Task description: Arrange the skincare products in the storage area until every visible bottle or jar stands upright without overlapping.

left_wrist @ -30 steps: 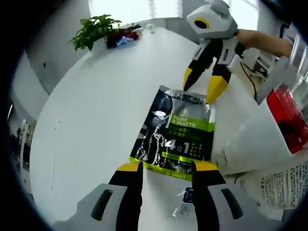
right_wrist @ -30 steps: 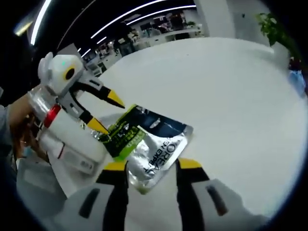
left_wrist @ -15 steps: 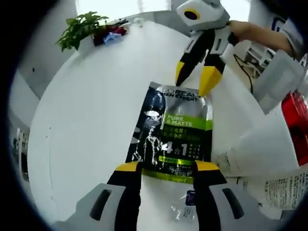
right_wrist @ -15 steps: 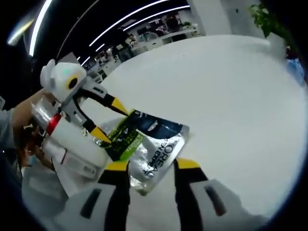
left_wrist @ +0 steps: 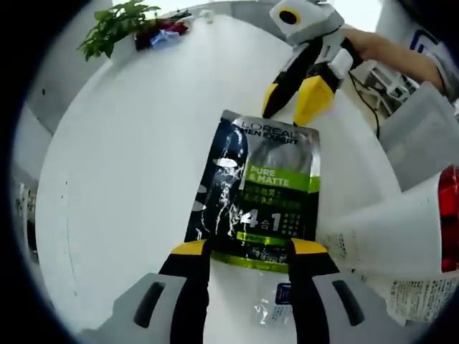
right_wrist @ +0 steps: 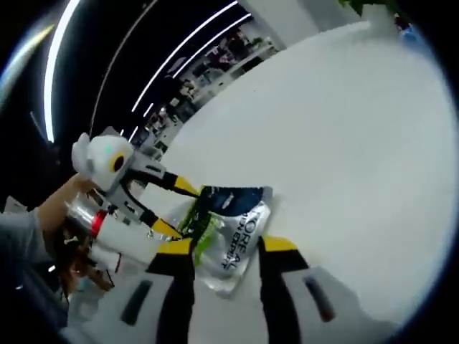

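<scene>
1. Flat on the white desk (left_wrist: 129, 158): a dark, silver and green sachet (left_wrist: 262, 193), printed face up, lower edge lying between the two yellow-tipped jaws of the left gripper (left_wrist: 247, 251).
2. Left gripper's jaws apart, one at each lower corner of the sachet; contact impossible to tell.
3. At the sachet's far edge: the right gripper (left_wrist: 297, 97), jaws apart, tips just beyond the top edge, a hand (left_wrist: 387, 50) behind it.
4. From the right gripper view: the same sachet (right_wrist: 229, 233) between open jaws, the left gripper (right_wrist: 172, 208) reaching in from the left.
5. Beside the sachet: a white bottle (left_wrist: 387, 233) on its side, touching crinkled clear wrapping (left_wrist: 423, 290).
6. At the desk's far edge: a green potted plant (left_wrist: 115, 25).
</scene>
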### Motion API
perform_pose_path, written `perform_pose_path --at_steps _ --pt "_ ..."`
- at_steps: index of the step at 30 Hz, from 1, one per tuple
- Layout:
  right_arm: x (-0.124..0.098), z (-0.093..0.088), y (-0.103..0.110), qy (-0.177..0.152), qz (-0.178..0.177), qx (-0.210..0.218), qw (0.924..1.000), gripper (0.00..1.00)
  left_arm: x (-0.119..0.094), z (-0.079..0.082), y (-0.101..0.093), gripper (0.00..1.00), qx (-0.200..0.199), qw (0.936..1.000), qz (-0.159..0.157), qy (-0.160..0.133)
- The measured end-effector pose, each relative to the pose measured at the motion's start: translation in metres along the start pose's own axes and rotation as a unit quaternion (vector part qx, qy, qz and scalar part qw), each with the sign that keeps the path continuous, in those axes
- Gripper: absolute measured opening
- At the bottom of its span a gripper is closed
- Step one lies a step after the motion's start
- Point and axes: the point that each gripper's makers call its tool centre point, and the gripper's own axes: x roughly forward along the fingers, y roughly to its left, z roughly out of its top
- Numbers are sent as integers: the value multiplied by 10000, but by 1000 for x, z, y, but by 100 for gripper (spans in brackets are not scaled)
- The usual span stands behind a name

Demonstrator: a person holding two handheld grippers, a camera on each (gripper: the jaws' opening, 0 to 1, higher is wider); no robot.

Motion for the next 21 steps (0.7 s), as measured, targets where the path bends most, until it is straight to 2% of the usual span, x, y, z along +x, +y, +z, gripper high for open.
perform_pose_path --at_steps 5,9,11,13,15,21 --pt "-3 0 1 -299 420 796 9955 34 -3 3 -15 41 -1 10000 21 -20" --pt "-3 1 -1 -442 560 1254 9895 29 -2 6 -15 41 19 10000 13 -4" --pt "0 -1 3 -419 699 1313 9880 29 -1 6 -14 41 20 10000 12 -1" --pt "6 -6 8 -240 782 1339 9876 26 -2 7 -15 41 28 10000 13 2" --pt "12 -4 9 -237 730 1259 9891 24 -2 7 -17 41 29 10000 18 5" --pt "23 -4 12 112 632 909 9938 21 -3 8 -17 41 35 10000 19 13"
